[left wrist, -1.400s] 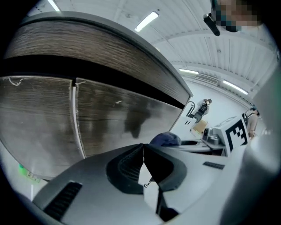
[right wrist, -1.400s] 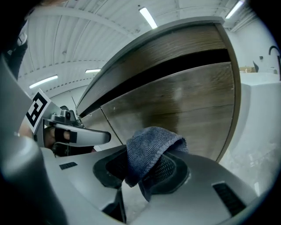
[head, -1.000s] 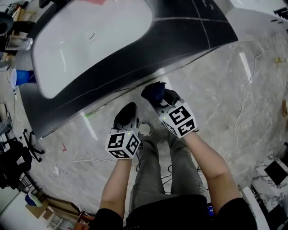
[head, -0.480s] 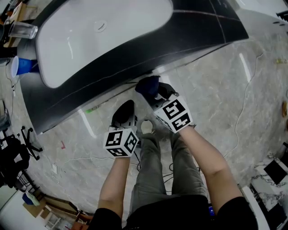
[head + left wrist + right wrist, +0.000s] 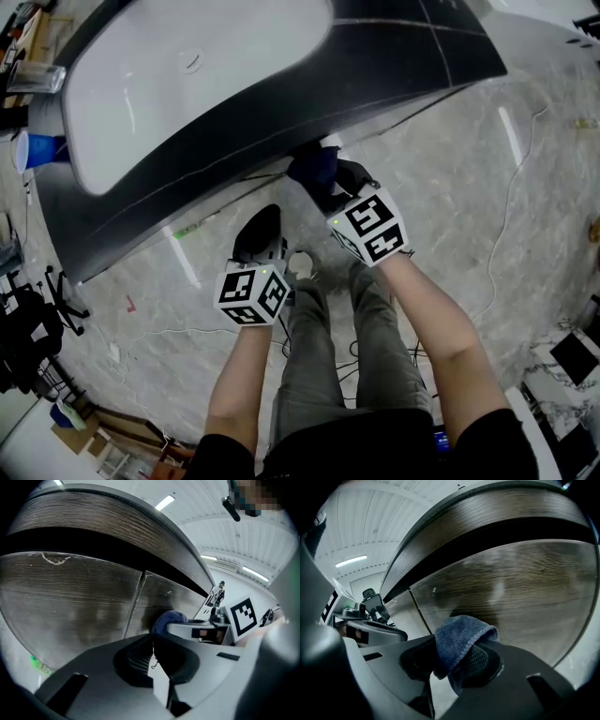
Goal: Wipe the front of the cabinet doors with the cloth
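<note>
1. Head view looks steeply down on a dark surface (image 5: 403,56) with a white sink basin (image 5: 169,84) sunk into it. Pale marbled floor (image 5: 525,169) spreads below, crossed by a thin white cable (image 5: 509,216).
2. Both gripper views show a white panelled ceiling with strip lights (image 5: 350,560) above the wood-grain cabinet doors (image 5: 525,588) — 2 doors meeting at a vertical seam.
3. By the surface's left end are a blue cup (image 5: 37,150) and a clear glass (image 5: 39,77); their contents cannot be made out.
4. Right hand-held gripper (image 5: 454,663) is clamped on the blue cloth (image 5: 459,637). The cloth's folded bulge sticks out past the jaws, close against a door front near the seam — contact itself cannot be confirmed.
5. Left hand-held gripper (image 5: 152,654) has its jaws pressed together with nothing between them. It is held low, just beside the right one and apart from the doors.
</note>
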`<state>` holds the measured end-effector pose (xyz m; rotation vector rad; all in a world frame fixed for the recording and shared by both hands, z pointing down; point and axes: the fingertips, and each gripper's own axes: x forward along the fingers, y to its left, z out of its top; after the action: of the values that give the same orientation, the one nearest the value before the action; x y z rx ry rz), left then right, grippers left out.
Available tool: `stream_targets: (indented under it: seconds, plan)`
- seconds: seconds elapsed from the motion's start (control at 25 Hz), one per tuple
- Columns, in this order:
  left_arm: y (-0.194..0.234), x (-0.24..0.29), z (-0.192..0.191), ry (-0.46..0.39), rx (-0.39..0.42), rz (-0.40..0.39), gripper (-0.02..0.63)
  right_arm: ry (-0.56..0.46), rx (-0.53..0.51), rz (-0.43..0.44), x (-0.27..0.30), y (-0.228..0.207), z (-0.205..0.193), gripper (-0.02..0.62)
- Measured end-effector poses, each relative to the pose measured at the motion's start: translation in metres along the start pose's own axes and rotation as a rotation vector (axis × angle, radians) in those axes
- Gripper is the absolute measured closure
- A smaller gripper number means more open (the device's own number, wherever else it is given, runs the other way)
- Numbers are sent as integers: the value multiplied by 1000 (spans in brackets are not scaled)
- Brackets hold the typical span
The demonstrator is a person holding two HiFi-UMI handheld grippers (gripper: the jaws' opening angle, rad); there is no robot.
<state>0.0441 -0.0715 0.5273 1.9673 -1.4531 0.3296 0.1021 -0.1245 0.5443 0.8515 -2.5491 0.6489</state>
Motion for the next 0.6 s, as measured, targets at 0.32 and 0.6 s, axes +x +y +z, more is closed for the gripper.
stream_targets:
  seconds: [0.32, 0.6]
  plan:
    - [-36, 28, -2, 19, 20, -30, 598, -13, 17, -54, -30, -53, -3, 472]
    - [-71, 57, -3, 37, 38, -69, 598, -21, 31, -93, -53, -94, -8, 472]
